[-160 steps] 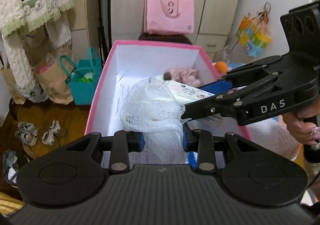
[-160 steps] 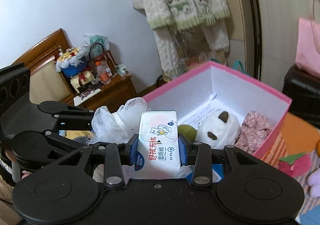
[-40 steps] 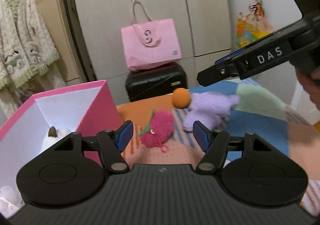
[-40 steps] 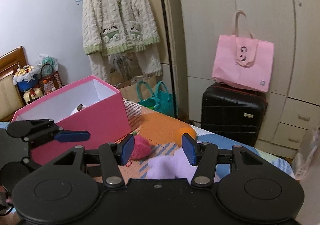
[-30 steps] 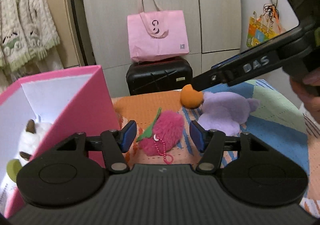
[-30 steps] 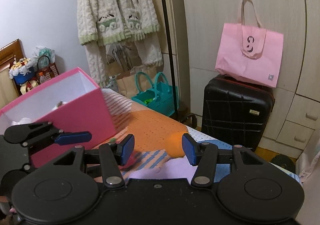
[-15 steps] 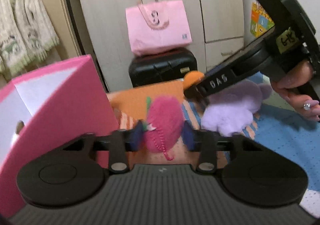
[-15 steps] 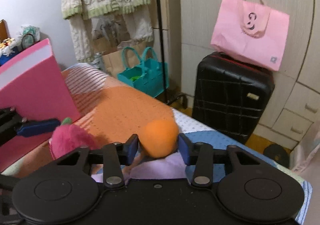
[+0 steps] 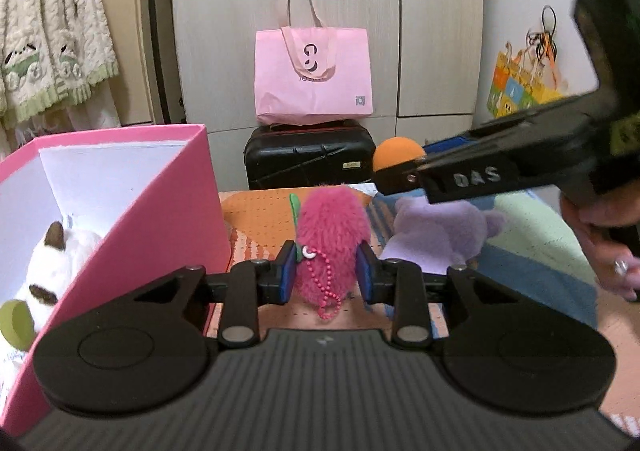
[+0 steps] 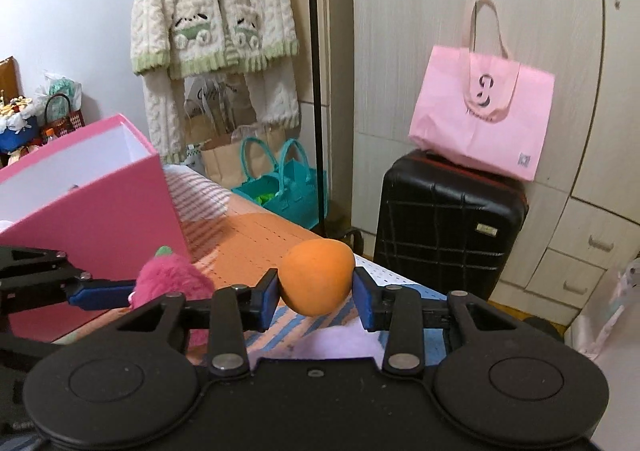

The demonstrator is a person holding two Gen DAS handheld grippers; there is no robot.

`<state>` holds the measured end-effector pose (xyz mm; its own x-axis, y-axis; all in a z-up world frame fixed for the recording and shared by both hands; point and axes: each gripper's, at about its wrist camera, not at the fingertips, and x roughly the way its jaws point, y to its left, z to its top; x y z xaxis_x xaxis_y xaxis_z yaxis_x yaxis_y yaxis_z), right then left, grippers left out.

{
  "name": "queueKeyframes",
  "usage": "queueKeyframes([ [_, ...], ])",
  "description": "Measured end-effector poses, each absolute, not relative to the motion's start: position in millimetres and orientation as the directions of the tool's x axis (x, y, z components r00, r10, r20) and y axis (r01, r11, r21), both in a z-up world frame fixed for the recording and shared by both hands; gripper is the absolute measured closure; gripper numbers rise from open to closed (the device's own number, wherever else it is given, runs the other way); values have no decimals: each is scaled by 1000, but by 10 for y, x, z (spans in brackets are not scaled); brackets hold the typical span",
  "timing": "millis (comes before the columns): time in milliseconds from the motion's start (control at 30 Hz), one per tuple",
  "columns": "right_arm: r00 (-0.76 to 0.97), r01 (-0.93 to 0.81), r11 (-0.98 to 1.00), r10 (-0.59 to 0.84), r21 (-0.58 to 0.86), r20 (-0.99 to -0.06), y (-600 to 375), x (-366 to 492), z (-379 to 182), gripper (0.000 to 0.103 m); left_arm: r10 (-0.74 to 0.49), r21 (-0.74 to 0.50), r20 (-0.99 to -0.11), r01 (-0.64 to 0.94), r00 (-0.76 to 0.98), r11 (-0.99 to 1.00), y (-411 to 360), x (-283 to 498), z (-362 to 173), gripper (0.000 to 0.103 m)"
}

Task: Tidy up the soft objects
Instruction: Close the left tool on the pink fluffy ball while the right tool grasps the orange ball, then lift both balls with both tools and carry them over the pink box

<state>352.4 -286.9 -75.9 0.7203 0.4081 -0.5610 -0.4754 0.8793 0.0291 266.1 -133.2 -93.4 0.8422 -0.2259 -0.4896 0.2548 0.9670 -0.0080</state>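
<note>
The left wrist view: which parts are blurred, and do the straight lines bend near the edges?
Left wrist view: the right tool and the hand are motion-blurred, while the pink plush is sharp. Right wrist view: the wardrobe edges bow outward, and the picture corners go dark.

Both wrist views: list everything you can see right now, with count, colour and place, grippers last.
Fuzzy strawberry plush: 1, pink, between the left fingers.
Soft ball: 1, orange, between the right fingers.
Plush toy: 1, lilac, on the mat.
Storage box: 1, pink, left; white plush inside.
Tote bag: 1, pink, on the black suitcase.
Cardigan: 1, cream, hanging.
Left gripper: shut on the strawberry.
Right gripper: shut on the ball.
</note>
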Motion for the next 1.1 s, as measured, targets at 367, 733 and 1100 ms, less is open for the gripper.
queueKeyframes([
  [367, 738, -448, 893, 392, 35, -549, -2896, 2997, -632, 59, -270, -68, -469, 271, 841, 960, -1238, 2363, -799, 73],
  [733, 747, -436, 899, 387, 41, -540, -2952, 2466, -576, 58, -288, -40, -450, 303, 845, 952, -1095, 1813, -601, 73],
  [1100, 752, -424, 906, 347, -7, -560, -2791, 1952, -518, 58, -368, -128, -510, 354, 778, 926, -851, 1477, -659, 73],
])
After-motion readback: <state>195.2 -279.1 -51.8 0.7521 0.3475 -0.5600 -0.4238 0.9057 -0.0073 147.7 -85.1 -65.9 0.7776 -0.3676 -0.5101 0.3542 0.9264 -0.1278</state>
